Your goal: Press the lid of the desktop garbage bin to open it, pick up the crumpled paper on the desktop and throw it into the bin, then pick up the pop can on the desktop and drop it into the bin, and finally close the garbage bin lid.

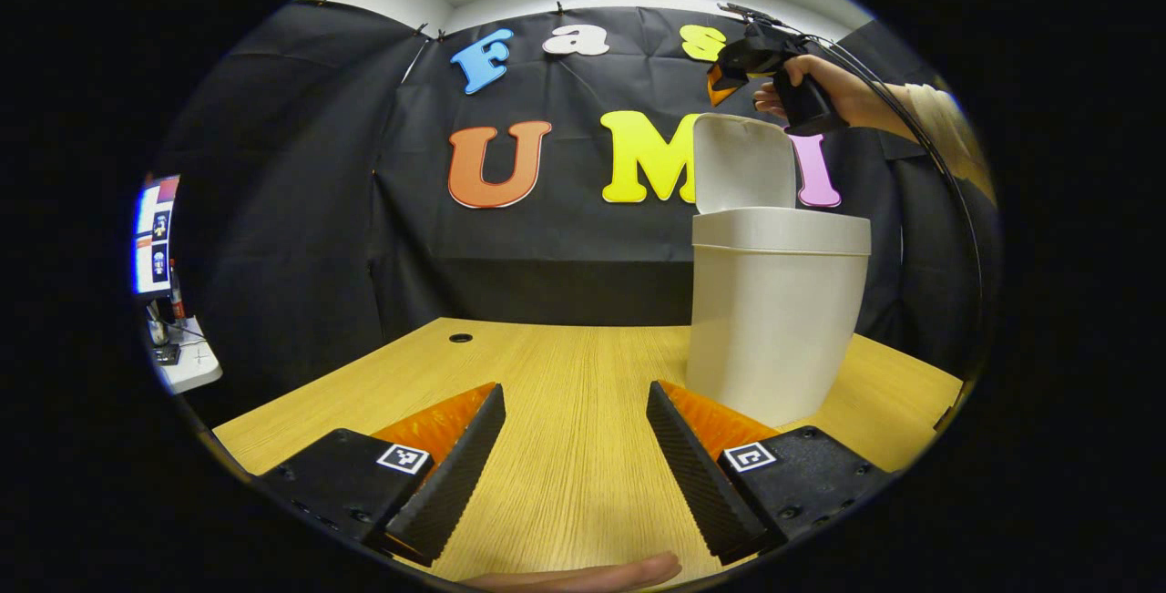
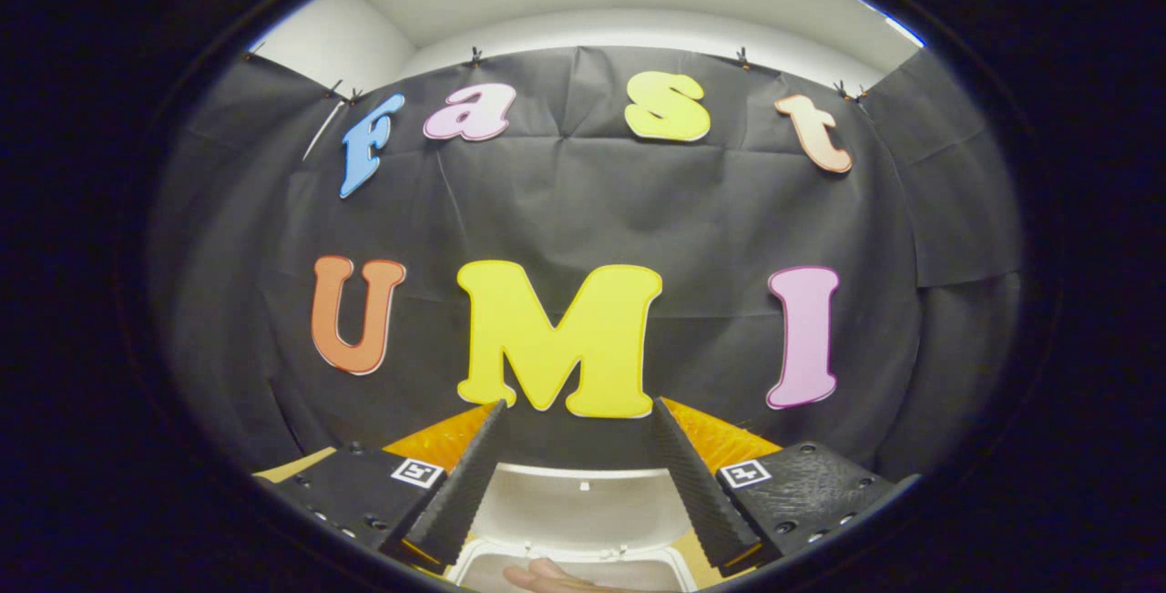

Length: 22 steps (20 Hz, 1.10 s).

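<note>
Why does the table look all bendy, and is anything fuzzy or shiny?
In the left gripper view the fisheye lens curves the table edges and leans the bin; the picture is sharp, with soft even light and the screen glowing brightly at the left edge. In the right gripper view the wall bulges outward, and the open lid below the jaws looks bright but not blurred.

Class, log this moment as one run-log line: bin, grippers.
bin: lid up | right gripper: open, above bin | left gripper: open, low over table
</note>
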Tool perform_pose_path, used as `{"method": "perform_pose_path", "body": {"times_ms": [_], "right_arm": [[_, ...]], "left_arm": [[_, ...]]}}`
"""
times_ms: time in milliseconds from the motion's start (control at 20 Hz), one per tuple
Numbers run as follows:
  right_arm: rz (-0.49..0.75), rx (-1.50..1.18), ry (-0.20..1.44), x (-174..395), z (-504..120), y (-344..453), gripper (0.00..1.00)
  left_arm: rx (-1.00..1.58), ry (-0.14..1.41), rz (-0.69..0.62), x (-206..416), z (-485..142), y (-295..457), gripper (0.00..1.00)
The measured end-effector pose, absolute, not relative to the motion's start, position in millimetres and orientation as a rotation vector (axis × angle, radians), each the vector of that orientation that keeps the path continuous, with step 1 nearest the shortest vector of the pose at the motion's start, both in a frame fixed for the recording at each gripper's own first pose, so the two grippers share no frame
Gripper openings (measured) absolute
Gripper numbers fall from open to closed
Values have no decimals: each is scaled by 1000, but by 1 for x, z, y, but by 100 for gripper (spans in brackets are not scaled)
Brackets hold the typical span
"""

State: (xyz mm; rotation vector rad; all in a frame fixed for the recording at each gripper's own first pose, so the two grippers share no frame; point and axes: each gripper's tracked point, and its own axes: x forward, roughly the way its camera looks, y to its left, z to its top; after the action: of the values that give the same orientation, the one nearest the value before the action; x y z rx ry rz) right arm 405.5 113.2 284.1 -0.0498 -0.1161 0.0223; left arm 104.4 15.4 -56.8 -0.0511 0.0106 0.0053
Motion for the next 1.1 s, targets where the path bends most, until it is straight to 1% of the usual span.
{"method": "perform_pose_path", "body": {"times_ms": [50, 100, 150, 200, 250, 300, 350, 400, 450, 500, 600, 750, 850, 900, 950, 1050, 1100], "right_arm": [[22, -40, -110, 414, 285, 113, 96], [32, -29, -95, 422, 284, 116, 94], [36, -21, -73, 428, 280, 118, 94], [32, -18, -53, 434, 277, 118, 95], [26, -18, -33, 439, 273, 118, 92], [16, -26, -21, 444, 268, 118, 96], [7, -46, -1, 447, 262, 118, 94], [12, -67, 26, 448, 253, 121, 96], [24, -70, 41, 447, 248, 124, 95], [32, -39, 40, 445, 248, 124, 96], [55, 6, 92, 435, 243, 125, 93], [82, 5, 126, 421, 236, 123, 94], [94, 9, 155, 409, 228, 119, 98], [101, 4, 169, 402, 223, 118, 98], [113, -1, 173, 394, 219, 119, 95], [139, -20, 170, 379, 210, 119, 98], [140, -15, 165, 371, 206, 117, 96]], "left_arm": [[-51, 6, 5, 105, -57, 15, 100], [-70, 26, -13, 105, -60, 11, 95], [-92, 40, -25, 104, -62, 10, 100], [-105, 39, -31, 104, -62, 11, 100], [-112, 37, -29, 103, -61, 12, 100], [-109, 35, -21, 104, -61, 13, 100], [-104, 42, -10, 105, -63, 14, 100], [-101, 45, -4, 106, -64, 15, 100], [-101, 47, -1, 106, -65, 16, 100], [-104, 44, 3, 107, -65, 18, 100], [-112, 44, -3, 107, -64, 18, 100], [-110, 57, 21, 100, -61, 20, 100], [-99, 46, 20, 96, -56, 15, 100], [-94, 41, 14, 95, -54, 11, 100], [-88, 43, 4, 95, -54, 7, 100], [-66, 52, -11, 95, -58, 0, 100], [-52, 55, -10, 96, -60, -2, 100]]}}
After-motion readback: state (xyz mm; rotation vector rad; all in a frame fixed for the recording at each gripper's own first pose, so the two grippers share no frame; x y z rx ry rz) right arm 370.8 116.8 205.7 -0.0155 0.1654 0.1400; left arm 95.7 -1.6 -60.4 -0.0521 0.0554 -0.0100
